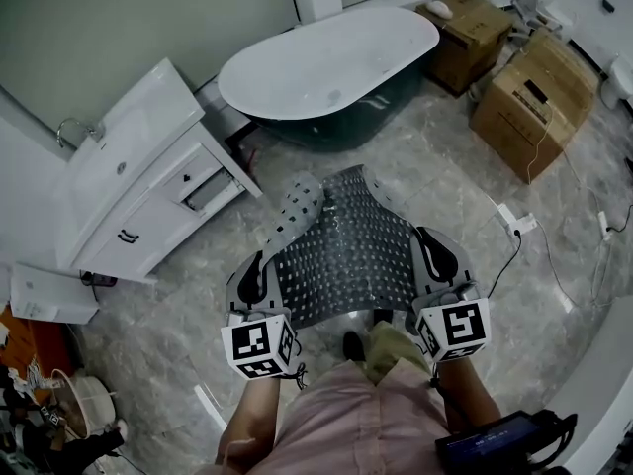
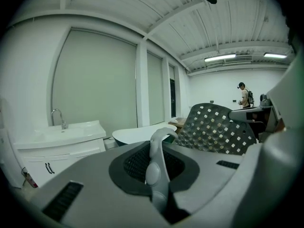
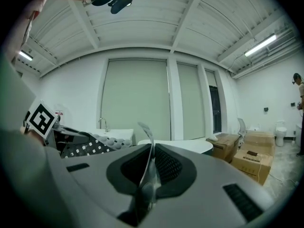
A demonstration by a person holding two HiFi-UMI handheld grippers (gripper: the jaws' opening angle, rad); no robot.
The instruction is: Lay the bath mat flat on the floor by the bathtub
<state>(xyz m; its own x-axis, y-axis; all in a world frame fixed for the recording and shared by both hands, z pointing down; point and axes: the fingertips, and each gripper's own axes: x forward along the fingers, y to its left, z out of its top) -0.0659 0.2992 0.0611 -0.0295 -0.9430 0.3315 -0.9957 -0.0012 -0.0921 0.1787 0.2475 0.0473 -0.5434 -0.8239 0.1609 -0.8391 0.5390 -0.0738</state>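
Plainly, little of the job was finished. At the left stood a white vanity with its basin, well apart from the work. The left gripper was clamped on the near left edge of the bath mat; its own view showed the jaws pressed narrow, with the mat's pale rim pinched between them. The mat, a dark perforated sheet, hung stretched between the two tools above the floor. Its far left corner curled upward, and as far as the head view showed, none of it rested on the tiles. Beyond it, far and centre, lay the bathtub, with bare floor between tub and mat. The right gripper held the near right edge the same way, jaws nearly together on a thin fold of mat. Cardboard boxes sat far right. By my reading, the mat was in hand and near its spot. Lowering it, spreading it flat beside the tub and letting go all remained.
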